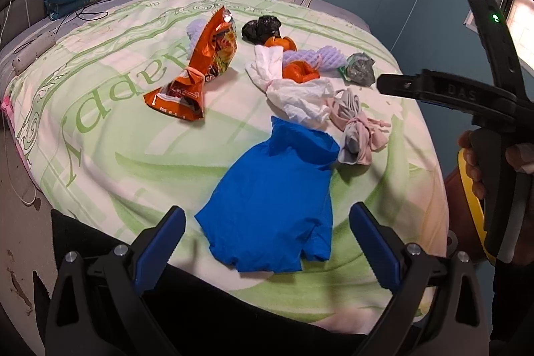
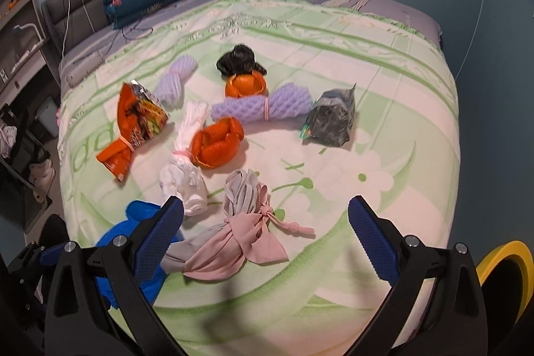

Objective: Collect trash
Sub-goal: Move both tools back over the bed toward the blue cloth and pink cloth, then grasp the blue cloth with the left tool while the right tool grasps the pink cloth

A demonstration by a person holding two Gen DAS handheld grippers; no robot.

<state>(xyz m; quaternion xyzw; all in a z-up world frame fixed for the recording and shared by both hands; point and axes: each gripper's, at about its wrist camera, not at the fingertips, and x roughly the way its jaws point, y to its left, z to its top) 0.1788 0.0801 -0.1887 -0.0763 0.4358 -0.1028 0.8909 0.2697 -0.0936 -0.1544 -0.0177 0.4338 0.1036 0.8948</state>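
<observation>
Both grippers are wide open and holding nothing, so this looks like the very start, the reach before any grab. Left gripper (image 1: pixel 267 242) hangs over the near edge of the bed (image 1: pixel 100 122), jaws spread on either side of the flat blue bag (image 1: pixel 272 209), not touching it as far as I can tell. My guess is that bag is where the trash goes, so the left one needs to drop down and pinch an edge to lift or open it. Right gripper (image 2: pixel 265 239) hovers over the near side too, with the knotted pink and grey cloth bundle (image 2: pixel 240 236) right between its fingers and just below. Going further out: a white plastic bag (image 2: pixel 183 179), orange peels (image 2: pixel 217 142), a purple foam net (image 2: pixel 263 109), a crumpled grey wrapper (image 2: pixel 330 122), an orange snack bag (image 2: pixel 133 129) to the left, and a black bag (image 2: pixel 240 62) at the far end. Everything's soft and crinkly, so pinching low and firm probably matters. Yellow bin rim (image 2: pixel 504 252) sits at the near right.
</observation>
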